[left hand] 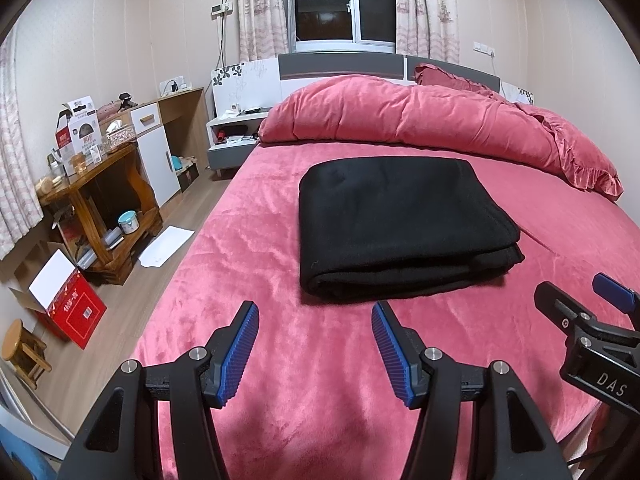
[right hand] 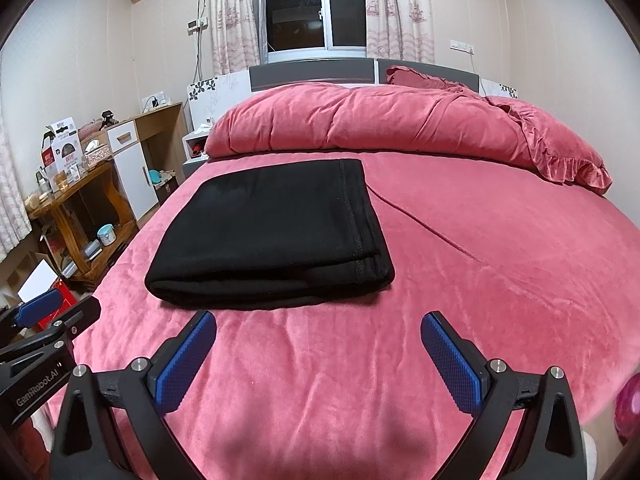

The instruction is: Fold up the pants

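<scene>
Where plush pink bedspread (left hand: 248, 264) spreads, rectangular folded black pants (left hand: 396, 220).

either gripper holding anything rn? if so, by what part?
Nothing held. Left gripper and right gripper both have jaws open and empty, short of the folded black pants on the bed.

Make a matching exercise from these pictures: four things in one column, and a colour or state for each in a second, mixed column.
Things:
1. pants
2. blanket
3. left gripper
4. pillow

States:
A. jaws apart, holding nothing
B. pink, spread over the bed
C. black, folded in a stack
D. dark red, against the headboard

Pairs: 1-C, 2-B, 3-A, 4-D
</scene>
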Available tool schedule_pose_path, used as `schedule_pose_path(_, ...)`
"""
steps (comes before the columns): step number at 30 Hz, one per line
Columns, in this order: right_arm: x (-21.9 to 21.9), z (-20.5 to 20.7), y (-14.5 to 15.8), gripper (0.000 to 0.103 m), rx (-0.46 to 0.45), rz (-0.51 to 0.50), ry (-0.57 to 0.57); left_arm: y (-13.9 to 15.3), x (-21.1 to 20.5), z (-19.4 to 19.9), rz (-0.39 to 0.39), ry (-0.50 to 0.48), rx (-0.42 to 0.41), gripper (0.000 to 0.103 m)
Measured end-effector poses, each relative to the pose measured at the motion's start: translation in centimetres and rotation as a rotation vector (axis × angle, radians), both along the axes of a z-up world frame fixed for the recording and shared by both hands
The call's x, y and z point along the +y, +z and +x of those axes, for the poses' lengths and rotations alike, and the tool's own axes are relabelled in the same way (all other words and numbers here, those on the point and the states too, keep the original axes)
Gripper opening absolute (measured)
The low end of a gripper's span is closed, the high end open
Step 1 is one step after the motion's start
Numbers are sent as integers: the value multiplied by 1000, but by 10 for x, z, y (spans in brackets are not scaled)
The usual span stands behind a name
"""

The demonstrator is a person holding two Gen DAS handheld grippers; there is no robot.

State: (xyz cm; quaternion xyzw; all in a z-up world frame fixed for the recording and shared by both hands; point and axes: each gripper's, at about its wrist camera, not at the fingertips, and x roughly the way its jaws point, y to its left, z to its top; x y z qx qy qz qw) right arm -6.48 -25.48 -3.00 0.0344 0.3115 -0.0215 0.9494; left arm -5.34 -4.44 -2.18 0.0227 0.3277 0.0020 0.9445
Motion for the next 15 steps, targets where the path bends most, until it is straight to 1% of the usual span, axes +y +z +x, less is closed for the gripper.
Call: schedule_pose_path(15, -2, 3, -4, 103, 18, 5, 2, -6, 2, 5, -6, -2, 37, 60)
